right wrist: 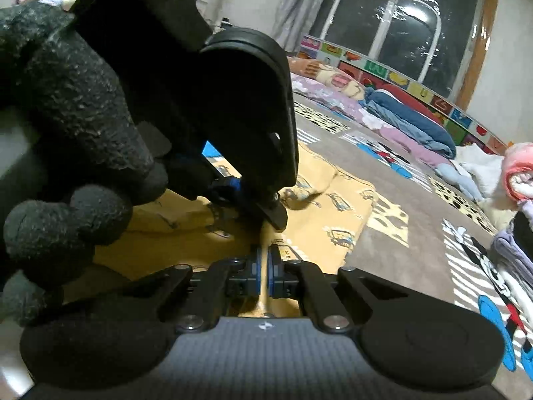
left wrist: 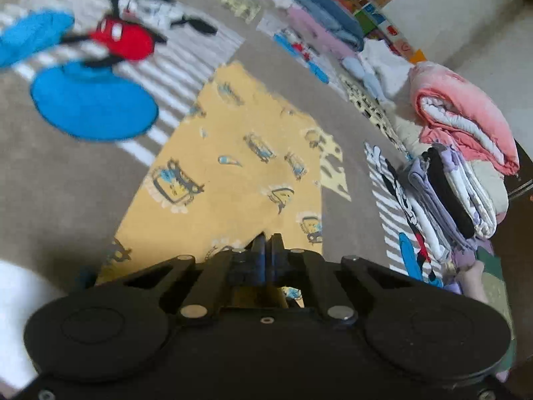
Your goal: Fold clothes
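A: Biggest thing first, the rug (left wrist: pixel 50 173). Grey-brown, cartoon mouse print, covers the whole floor. The yellow garment (left wrist: pixel 233 166) lies flat on it, printed with little cars, stretching away from both tools.

B: Grippers?

A: Left gripper (left wrist: pixel 266 245) has its jaws pressed together on the near edge of the yellow cloth. Right gripper (right wrist: pixel 265 260) has jaws narrow with a ridge of the same cloth pinched between the blue pads (right wrist: pixel 256 266). In the right view the left tool sits just ahead, nose down on the fabric, with a black-gloved hand (right wrist: pixel 66 133) around it.

B: So both clamped on one hem, close together. Step?

A: My guess is they're lifting the near edge to carry it over the far half. To do it well: keep both pinches level, pull the hands apart so the edge is taut, then lay it over square with the far hem. Right now the grips look bunched, so the fold could come out crooked.

B: Clutter?

A: Pink quilt roll (left wrist: pixel 466 116) and a stack of folded clothes (left wrist: pixel 449 200) to the right, near the cloth but not touching it. Blue and pink bedding (right wrist: pixel 409 123) along the far wall, well apart. Alphabet mat border (right wrist: pixel 399 80) behind it.

B: Anything blocking?

A: Nothing on the garment itself. Left view is motion-blurred, so fine wrinkles can't be judged.
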